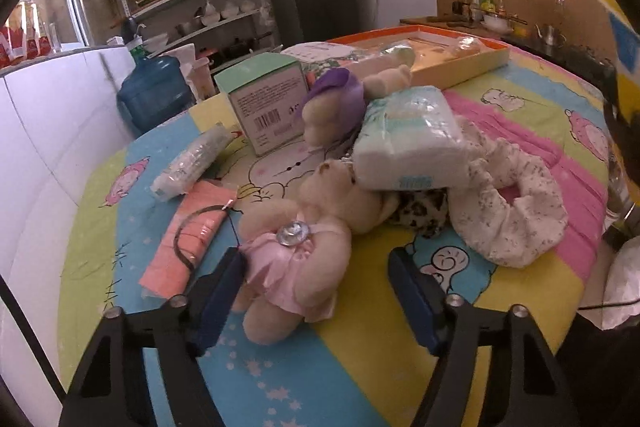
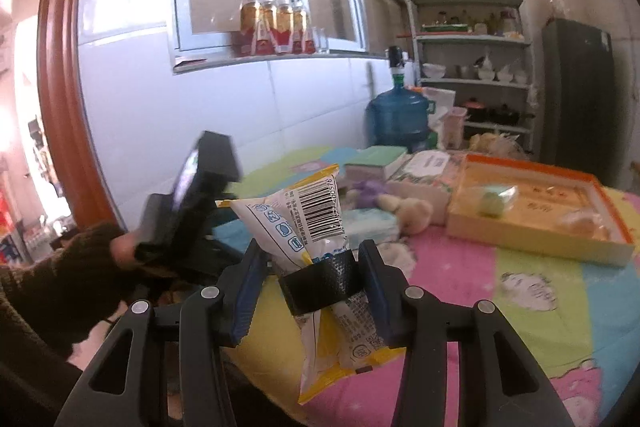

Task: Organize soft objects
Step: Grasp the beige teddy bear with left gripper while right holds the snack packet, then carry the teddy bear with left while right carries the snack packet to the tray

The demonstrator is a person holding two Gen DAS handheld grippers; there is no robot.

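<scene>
A cream teddy bear in a pink dress (image 1: 296,267) lies on the bright cartoon tablecloth (image 1: 360,347). My left gripper (image 1: 316,259) is open around it: the left pad touches the dress and the right pad stands clear. Behind the bear are a second bear with a purple bow (image 1: 332,111), a diaper pack (image 1: 408,143), a floral fabric ring (image 1: 512,207) and a leopard-print cloth (image 1: 424,211). My right gripper (image 2: 312,259) is shut on a yellow and white packet (image 2: 304,215) with a barcode and a black band, held above the table.
An orange-rimmed tray box (image 2: 536,227) sits at the far side with small items inside. A green box (image 1: 268,99), a clear tissue packet (image 1: 192,163) and an orange cloth pack with a black headband (image 1: 192,239) lie left. A sleeved hand (image 2: 80,267) shows left. A blue water jug (image 1: 152,91) stands beyond.
</scene>
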